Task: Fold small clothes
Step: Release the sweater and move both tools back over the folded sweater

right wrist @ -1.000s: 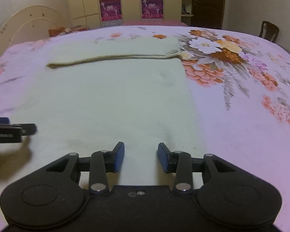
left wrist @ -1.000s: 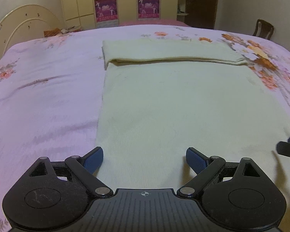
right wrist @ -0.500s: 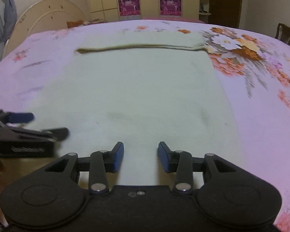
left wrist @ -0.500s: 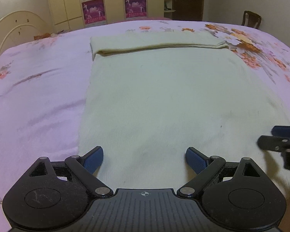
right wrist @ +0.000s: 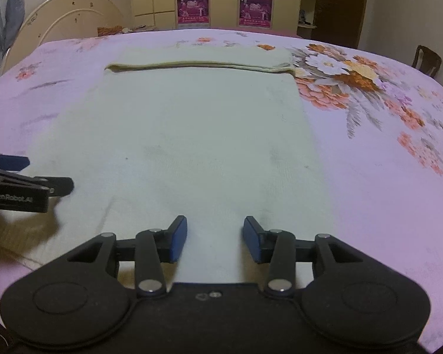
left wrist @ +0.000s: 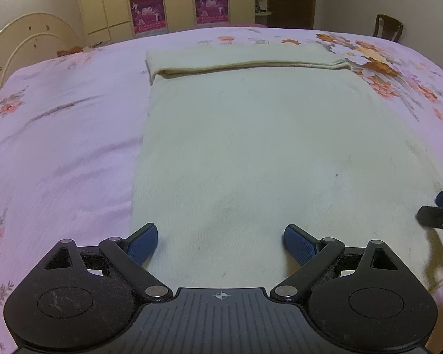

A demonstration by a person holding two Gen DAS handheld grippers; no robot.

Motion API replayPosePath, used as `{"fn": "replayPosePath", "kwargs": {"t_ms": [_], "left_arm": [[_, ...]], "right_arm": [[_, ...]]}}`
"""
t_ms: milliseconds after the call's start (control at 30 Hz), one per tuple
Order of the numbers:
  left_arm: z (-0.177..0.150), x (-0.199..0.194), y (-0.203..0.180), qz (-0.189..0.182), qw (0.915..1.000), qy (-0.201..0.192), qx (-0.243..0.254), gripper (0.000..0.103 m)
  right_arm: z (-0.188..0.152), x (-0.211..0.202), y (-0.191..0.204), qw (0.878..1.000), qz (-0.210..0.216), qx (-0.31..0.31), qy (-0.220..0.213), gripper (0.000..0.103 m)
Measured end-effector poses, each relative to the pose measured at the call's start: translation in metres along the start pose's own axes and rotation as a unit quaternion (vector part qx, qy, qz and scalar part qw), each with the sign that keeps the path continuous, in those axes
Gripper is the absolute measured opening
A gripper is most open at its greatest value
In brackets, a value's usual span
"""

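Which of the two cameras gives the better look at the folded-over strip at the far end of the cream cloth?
The left wrist view. There the folded strip shows its stacked layers at the open left corner. In the right wrist view the same strip looks flatter and thinner, mostly a long edge line.

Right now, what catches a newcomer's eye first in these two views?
A pale cloth lies flat in the middle of the pink floral bedspread, its far end folded back into a thick band. Both grippers sit over its near edge, empty: left gripper wide open, right gripper narrower.
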State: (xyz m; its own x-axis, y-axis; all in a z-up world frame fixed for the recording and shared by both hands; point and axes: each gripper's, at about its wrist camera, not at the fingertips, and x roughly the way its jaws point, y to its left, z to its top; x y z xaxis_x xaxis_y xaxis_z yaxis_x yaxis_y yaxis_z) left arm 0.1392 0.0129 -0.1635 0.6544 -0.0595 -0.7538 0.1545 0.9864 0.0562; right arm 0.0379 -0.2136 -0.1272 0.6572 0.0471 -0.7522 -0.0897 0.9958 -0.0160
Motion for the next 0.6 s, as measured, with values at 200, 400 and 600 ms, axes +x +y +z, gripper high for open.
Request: {"fn": "replayPosePath", "kwargs": {"t_ms": [200, 400, 600], "left_arm": [[-0.002, -0.007, 0.003, 0.003, 0.9999, 0.005, -0.008, 0.092], [-0.009, -0.023, 0.007, -0.001, 0.9999, 0.0, -0.011, 0.092], [-0.028, -0.023, 0.014, 0.007, 0.9999, 0.009, -0.011, 0.092]], "right_arm": [[-0.001, -0.008, -0.002, 1.0, -0.002, 0.006, 0.003, 0.043], [0.006, -0.021, 0.009, 0.999, 0.03, 0.01, -0.013, 0.043], [-0.003, -0.018, 0.016, 0.999, 0.039, 0.005, 0.002, 0.043]]}}
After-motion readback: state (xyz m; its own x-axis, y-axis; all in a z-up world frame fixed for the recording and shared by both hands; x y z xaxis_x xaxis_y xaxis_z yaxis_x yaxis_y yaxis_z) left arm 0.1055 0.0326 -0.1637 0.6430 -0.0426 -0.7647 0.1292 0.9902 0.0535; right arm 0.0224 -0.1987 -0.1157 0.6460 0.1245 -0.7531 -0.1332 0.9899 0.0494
